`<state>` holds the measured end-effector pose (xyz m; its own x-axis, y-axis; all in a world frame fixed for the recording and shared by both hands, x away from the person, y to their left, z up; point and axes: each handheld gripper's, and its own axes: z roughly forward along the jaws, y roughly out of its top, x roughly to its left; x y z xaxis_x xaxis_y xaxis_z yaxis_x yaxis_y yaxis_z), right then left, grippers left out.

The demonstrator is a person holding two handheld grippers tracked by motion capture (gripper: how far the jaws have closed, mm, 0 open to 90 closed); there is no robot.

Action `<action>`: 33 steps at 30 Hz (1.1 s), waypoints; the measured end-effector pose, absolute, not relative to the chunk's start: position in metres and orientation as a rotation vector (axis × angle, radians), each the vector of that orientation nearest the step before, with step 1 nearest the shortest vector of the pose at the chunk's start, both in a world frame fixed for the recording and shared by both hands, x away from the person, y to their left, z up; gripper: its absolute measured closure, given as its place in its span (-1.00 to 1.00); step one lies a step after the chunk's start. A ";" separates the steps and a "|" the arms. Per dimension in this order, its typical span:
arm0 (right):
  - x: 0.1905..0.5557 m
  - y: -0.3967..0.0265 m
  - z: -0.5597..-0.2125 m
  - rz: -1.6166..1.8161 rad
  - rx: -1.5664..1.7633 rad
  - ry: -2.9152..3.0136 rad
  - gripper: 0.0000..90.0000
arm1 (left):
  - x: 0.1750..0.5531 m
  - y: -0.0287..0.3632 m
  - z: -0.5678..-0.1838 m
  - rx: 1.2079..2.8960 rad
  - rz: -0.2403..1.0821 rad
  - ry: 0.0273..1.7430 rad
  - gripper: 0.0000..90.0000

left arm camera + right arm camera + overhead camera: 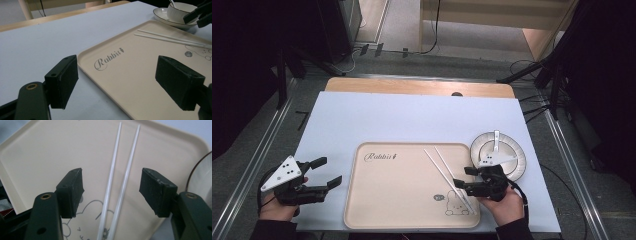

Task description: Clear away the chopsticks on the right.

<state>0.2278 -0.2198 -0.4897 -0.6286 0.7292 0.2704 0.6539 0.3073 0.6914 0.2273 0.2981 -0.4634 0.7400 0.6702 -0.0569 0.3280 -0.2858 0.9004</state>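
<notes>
1. The white chopsticks (446,176) lie side by side on the beige tray (397,200), running from its far right part toward the near right corner.
2. The right gripper (462,181) hovers over them, jaws wide and clear of both sticks.
3. The left gripper (327,171) sits off the tray's left edge, jaws wide, empty.
4. A cup on its saucer (512,167) stands beside the tray's right edge.

Even overhead light, dark room edges, soft shadows, mild sheen on tray (412,210), close-ups slightly blurred
</notes>
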 end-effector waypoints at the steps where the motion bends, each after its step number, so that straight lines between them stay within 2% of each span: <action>1: 0.232 -0.223 -0.488 1.257 1.293 2.471 -0.20 | 0.227 0.298 -0.464 1.890 0.408 0.767 -0.58; 10: 0.251 -0.233 -0.478 1.305 1.186 2.505 -0.24 | 0.227 0.299 -0.464 1.892 0.409 0.770 -0.58; 15: 0.255 -0.246 -0.469 1.346 1.091 2.496 -0.34 | 0.227 0.299 -0.464 1.886 0.407 0.769 -0.58; 20: 0.252 -0.267 -0.463 1.424 1.094 2.440 -0.44 | 0.227 0.299 -0.464 1.886 0.407 0.770 -0.58; 33: 0.236 -0.305 -0.461 1.396 1.089 2.368 -0.49 | 0.227 0.299 -0.463 1.881 0.410 0.770 -0.58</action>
